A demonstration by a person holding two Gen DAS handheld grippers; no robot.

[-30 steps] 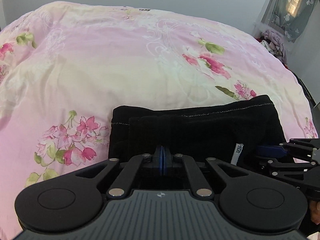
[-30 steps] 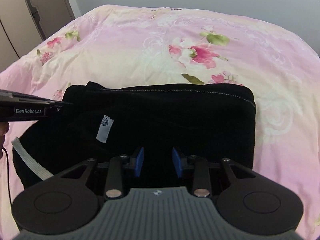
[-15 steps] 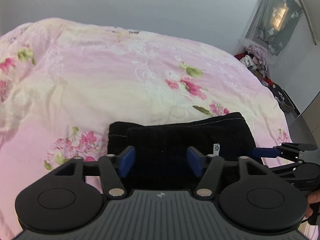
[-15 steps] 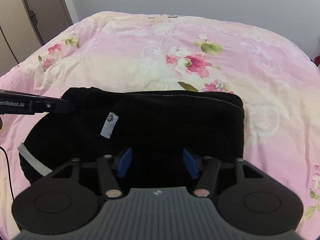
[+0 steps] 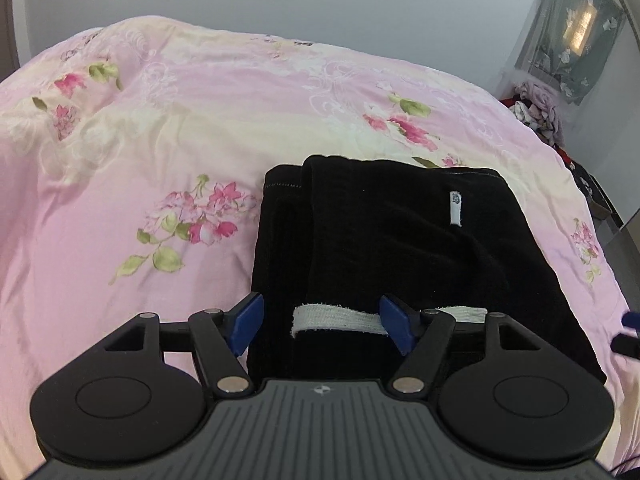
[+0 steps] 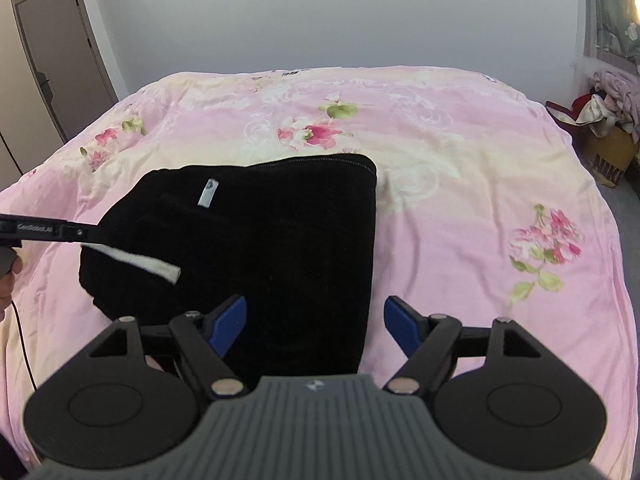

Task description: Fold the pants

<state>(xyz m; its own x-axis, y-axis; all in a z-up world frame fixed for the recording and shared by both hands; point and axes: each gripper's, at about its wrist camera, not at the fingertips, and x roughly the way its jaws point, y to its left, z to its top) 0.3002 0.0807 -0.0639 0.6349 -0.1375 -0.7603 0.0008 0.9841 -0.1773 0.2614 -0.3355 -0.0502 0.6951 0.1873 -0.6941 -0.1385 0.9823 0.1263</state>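
The black pants (image 5: 400,240) lie folded in a compact rectangle on the pink floral bedspread (image 5: 140,160). A white label (image 5: 455,208) and a white drawstring (image 5: 336,318) show on top. My left gripper (image 5: 322,326) is open and empty, above the near edge of the pants. In the right wrist view the pants (image 6: 272,232) lie left of centre, with the drawstring (image 6: 136,262) and label (image 6: 207,194). My right gripper (image 6: 316,322) is open and empty, over the pants' near right corner. The left gripper (image 6: 60,232) shows at the left edge.
The bedspread (image 6: 460,184) covers the whole bed around the pants. A pile of clothes and a cardboard box (image 6: 608,136) stand past the bed's right side. A door (image 6: 52,52) is at the left. A curtained window (image 5: 576,32) is at the far right.
My left gripper went from shut to wide open. Both grippers have pulled back and up from the pants, and the right one has opened wider. The drawstring end now lies in view.
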